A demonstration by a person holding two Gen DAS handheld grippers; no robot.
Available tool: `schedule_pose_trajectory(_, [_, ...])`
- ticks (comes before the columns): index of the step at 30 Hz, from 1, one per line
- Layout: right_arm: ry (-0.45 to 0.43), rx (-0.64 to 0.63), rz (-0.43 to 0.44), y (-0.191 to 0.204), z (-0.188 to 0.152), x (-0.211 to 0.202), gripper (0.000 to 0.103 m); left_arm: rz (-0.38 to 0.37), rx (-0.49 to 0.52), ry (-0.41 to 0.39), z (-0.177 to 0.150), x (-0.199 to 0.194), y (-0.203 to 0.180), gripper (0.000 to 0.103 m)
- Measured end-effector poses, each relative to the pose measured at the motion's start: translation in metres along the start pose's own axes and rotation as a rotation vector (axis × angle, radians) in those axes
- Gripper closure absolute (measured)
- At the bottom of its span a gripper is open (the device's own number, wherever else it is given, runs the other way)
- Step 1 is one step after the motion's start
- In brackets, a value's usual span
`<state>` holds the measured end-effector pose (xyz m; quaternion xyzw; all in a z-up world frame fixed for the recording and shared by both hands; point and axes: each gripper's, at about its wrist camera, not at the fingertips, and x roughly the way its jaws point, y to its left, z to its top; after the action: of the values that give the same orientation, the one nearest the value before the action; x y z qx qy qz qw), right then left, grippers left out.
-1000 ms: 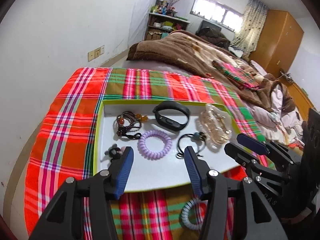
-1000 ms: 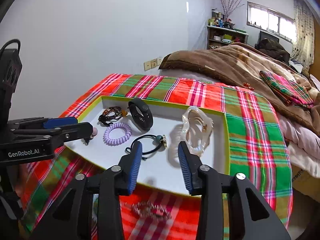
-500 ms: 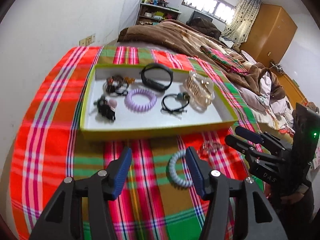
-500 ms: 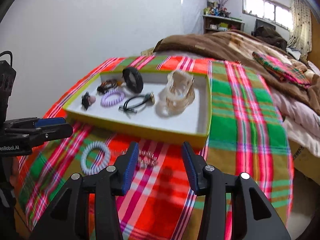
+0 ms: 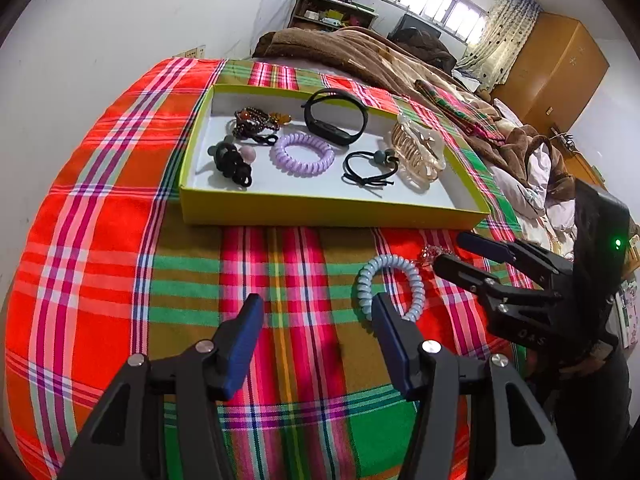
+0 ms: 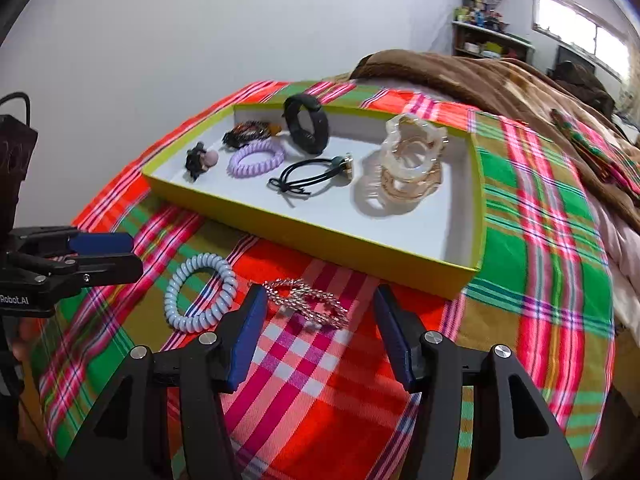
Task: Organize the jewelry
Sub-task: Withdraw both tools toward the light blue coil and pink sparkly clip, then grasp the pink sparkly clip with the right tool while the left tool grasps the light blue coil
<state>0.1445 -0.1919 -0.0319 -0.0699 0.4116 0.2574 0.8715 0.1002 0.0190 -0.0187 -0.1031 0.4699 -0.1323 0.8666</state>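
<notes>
A yellow-green box lid (image 5: 328, 210) (image 6: 320, 236) lies on the plaid blanket and holds a black band (image 5: 335, 121), a lilac coil tie (image 5: 303, 153), a beaded bracelet (image 5: 256, 118), a black tie with a bead (image 5: 370, 168), a clear claw clip (image 5: 418, 148) and a black hair tie (image 5: 230, 158). In front of the lid lie a pale blue coil tie (image 5: 390, 286) (image 6: 200, 292) and a sparkly silver clip (image 6: 306, 302). My left gripper (image 5: 316, 318) is open beside the blue coil. My right gripper (image 6: 318, 310) hovers over the silver clip, jaws opening, not touching it.
The plaid blanket (image 5: 100, 240) covers the bed's near end, with a white wall (image 5: 100, 20) to the left. A brown blanket (image 6: 500, 80) and heaped bedding lie beyond the lid. A wooden wardrobe (image 5: 556, 72) stands at the back right.
Both grippers have drawn back from over the lid and sunk toward the blanket in front of it. The right gripper's jaws have widened. The blue coil and silver clip now lie near the fingertips.
</notes>
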Motion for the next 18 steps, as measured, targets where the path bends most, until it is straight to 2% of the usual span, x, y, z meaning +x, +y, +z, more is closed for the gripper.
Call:
schedule_pose_trajectory(10, [0.036,-0.077,-0.012,0.0069,0.0029,0.0099,0.047,0.004,-0.002,0.012,-0.0007,0.0042,-0.0001,0.045])
schedule_pose_trajectory(11, [0.034,-0.077,-0.014,0.0071,0.0023,0.0096,0.049,0.004,0.0,0.013,-0.0008,0.0043,-0.0005,0.045])
schedule_pose_trajectory(14, [0.024,-0.07,-0.034,0.0062,0.0022,0.0072,0.063,0.004,0.005,0.015,-0.0003,0.0047,-0.0022,0.045])
schedule_pose_trajectory(18, [0.022,-0.066,-0.036,0.0058,0.0002,0.0047,0.063,0.006,0.008,0.019,-0.0004,0.0057,-0.0039,0.045])
